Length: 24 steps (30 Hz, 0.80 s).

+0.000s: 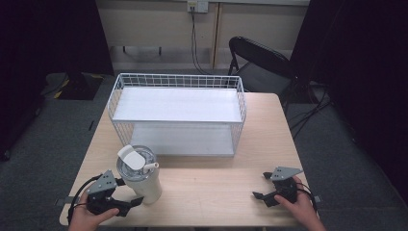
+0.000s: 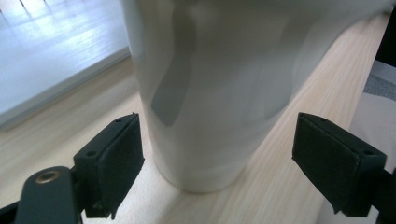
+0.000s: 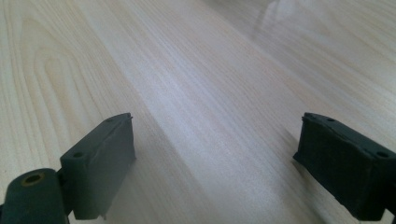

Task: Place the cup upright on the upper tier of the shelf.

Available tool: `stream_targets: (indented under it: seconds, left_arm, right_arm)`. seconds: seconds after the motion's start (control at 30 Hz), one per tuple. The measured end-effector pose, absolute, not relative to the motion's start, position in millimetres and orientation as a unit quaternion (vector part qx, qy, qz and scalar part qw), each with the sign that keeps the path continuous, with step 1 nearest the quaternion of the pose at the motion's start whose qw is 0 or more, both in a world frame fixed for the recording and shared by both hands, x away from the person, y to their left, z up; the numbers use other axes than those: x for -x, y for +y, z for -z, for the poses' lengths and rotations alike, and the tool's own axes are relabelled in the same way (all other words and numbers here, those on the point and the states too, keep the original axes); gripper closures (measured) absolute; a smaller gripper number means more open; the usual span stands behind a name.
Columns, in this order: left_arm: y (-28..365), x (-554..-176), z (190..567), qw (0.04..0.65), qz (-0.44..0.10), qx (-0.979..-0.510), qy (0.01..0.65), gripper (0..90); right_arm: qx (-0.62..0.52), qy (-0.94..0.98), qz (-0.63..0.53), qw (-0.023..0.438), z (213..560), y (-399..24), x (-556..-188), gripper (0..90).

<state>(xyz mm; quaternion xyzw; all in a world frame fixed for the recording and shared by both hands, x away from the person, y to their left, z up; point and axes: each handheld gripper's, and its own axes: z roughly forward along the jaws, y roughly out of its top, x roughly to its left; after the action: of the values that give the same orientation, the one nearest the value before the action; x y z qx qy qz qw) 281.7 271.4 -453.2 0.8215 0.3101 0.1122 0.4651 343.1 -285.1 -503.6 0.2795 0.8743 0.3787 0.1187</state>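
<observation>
At the near-left corner of the surface [image 1: 216, 192] stands the white tumbler [image 1: 140, 179], its top cut off in the left gripper view, between the spread left tongs [image 1: 126, 199], untouched. Right tongs [image 1: 261, 185] gape over bare wood.

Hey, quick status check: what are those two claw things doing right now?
Left gripper open, jaws either side of the white tumbler, not closed on it. Right gripper open over bare table. Wire basket behind, not in the way.

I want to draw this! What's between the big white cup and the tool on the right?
Just bare wooden table between the cup and the right tool, seen in the high view.
</observation>
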Motion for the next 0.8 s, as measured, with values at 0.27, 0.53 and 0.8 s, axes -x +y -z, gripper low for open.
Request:
stream_targets:
  seconds: [0.27,0.53,0.8]
  left_arm:
    - [267.8,-286.5,447.4,0.477,-0.11,-0.813,0.315,15.7]
    - [261.7,-290.1,444.2,0.495,-0.124,-0.802,0.311,11.8]
    - [255.3,-293.6,445.4,0.518,-0.139,-0.788,0.304,8.8]
  right_arm:
    - [-0.28,0.874,-0.379,0.119,503.6,-285.1,-343.0,10.6]
    - [-0.279,0.874,-0.379,0.119,503.7,-285.1,-343.1,10.6]
    - [-0.279,0.874,-0.379,0.119,503.6,-285.1,-343.1,10.6]
